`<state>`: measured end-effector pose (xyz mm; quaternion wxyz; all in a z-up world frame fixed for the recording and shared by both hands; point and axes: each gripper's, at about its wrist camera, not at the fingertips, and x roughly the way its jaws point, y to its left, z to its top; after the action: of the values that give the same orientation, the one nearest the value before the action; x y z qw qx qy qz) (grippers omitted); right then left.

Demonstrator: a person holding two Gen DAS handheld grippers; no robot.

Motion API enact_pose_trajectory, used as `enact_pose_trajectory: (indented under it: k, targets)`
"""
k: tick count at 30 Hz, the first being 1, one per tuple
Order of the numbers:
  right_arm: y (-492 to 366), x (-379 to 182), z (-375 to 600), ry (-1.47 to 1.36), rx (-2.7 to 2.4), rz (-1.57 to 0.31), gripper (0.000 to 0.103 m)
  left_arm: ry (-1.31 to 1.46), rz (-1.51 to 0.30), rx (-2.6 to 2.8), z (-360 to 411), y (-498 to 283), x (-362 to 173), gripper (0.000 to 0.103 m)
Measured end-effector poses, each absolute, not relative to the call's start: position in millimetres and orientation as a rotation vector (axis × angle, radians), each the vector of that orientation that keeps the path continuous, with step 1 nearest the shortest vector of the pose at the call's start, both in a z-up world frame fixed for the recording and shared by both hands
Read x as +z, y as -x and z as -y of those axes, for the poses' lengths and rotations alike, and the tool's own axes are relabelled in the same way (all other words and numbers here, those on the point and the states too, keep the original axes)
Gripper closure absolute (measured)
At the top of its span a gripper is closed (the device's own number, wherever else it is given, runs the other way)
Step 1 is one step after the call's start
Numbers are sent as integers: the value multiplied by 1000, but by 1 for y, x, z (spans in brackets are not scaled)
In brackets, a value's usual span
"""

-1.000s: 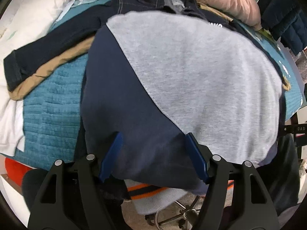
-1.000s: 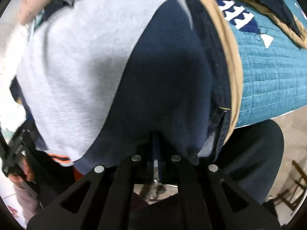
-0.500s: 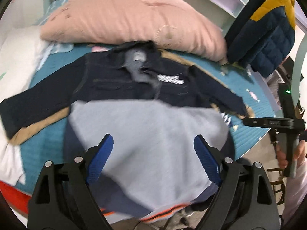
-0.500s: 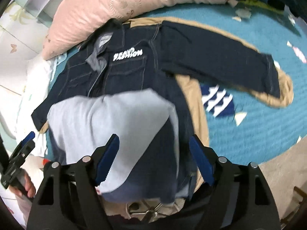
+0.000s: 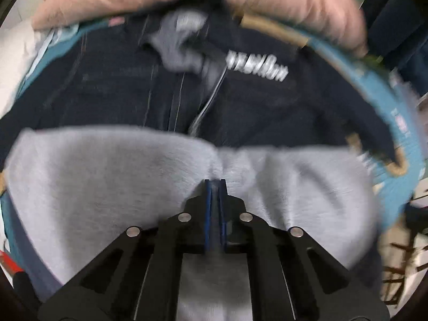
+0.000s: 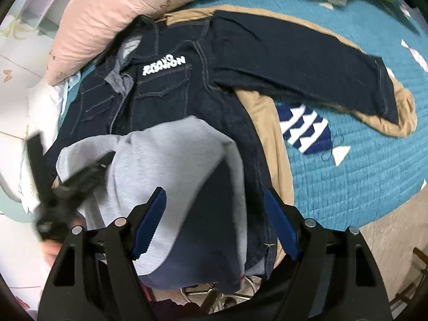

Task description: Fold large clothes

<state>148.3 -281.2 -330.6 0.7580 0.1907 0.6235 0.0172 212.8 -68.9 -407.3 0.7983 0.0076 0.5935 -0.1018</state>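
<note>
A grey-and-navy sweatshirt (image 6: 171, 160) lies bunched at the near edge of a bed, on top of a dark denim jacket (image 6: 240, 61) spread flat with its sleeve reaching out over a tan garment (image 6: 270, 123) and a teal quilted blanket (image 6: 347, 187). The left gripper (image 5: 214, 182), seen down its own fingers, has just clamped its blue pads together on a pinch of the sweatshirt's grey fabric, which puckers toward the fingertips; that view is blurred. In the right wrist view the same tool appears as a dark smear at the sweatshirt's left edge. The right gripper (image 6: 214, 195) hangs above the sweatshirt's navy panel with its jaws spread wide and nothing between the pads. A pink pillow (image 6: 128, 5) lies along the far side of the bed beyond the jacket's collar, and white lettering shows on the jacket's chest
</note>
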Motion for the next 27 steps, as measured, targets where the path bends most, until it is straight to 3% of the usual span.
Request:
enact_pose_trajectory:
  k: [4,10,13,17,24,27]
  targets:
    - [-148,-334,282,-419,29,-1364,30,-76,-1259,-216,71,-210,-407,100]
    - [-148,-327,278,-390,30,-1348,30,-78,-1234,-254,62,-182,-359,101]
    - [-149,-330,276,-379,31,-1354,30,-69,-1297,-254,54,-167,-379,101]
    - [-165,-335,277,-345,41,-1345,30,-118,-1254,-218,59,-162,-405,101]
    - [-209,-360,265,-274,134,-1418,30,-69,-1200,-219,54,-156,-341,101]
    - [-221,-376,265,-278,157,-1439,30,-10,-1283,-252,48,-150,-353,101]
